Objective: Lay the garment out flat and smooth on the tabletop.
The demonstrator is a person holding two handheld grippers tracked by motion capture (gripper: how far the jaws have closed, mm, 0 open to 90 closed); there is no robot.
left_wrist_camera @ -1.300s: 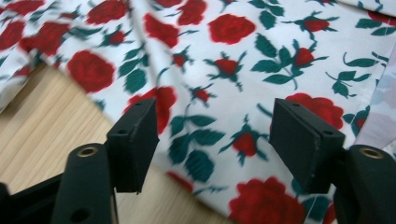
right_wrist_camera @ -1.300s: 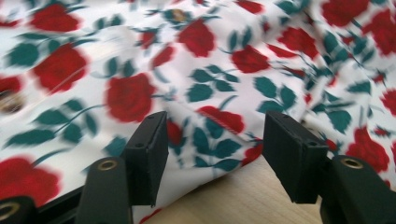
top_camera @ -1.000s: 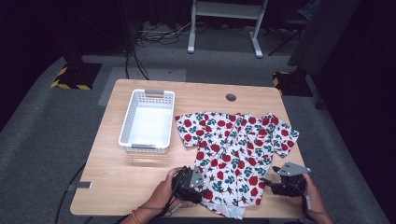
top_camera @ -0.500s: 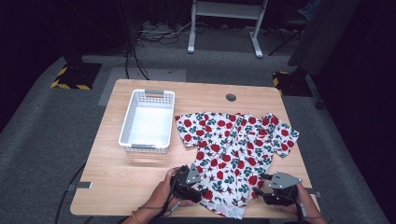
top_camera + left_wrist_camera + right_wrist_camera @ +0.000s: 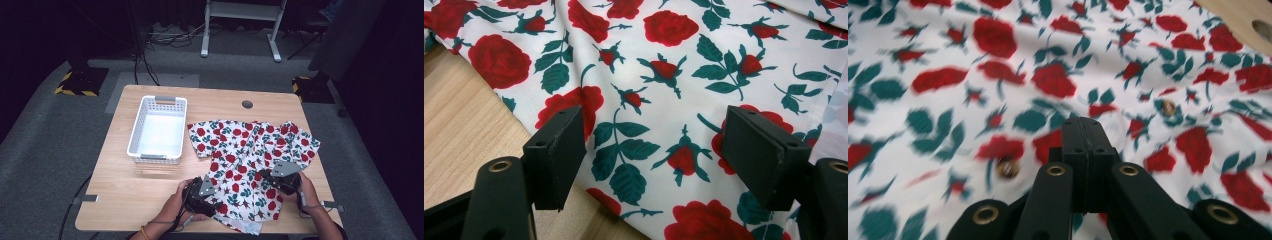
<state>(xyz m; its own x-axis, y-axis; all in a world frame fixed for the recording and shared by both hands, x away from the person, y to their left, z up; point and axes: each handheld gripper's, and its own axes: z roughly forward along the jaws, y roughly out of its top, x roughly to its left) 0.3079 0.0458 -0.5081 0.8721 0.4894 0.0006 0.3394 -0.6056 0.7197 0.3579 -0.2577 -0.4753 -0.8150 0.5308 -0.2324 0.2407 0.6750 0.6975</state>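
Note:
A white shirt printed with red roses and green leaves [image 5: 250,150] lies spread on the right half of the wooden table [image 5: 140,200]. My left gripper [image 5: 212,197] rests at the shirt's near left edge. In the left gripper view its jaws stand wide open [image 5: 659,145] over the cloth [image 5: 664,65], with bare wood at the left. My right gripper [image 5: 270,178] hovers over the shirt's near right part. Its jaws are pressed together [image 5: 1087,131], nothing shows between them, and the cloth [image 5: 1013,55] below looks blurred, with two small buttons.
A white plastic basket [image 5: 134,137] stands on the table to the left of the shirt. A round cable hole [image 5: 247,104] sits near the table's far edge. Bare wood lies in front of the basket. Dark floor, cables and a stand frame lie beyond the table.
My right gripper has moved left from the table's right edge onto the shirt. The left gripper has stayed at the shirt's near left edge.

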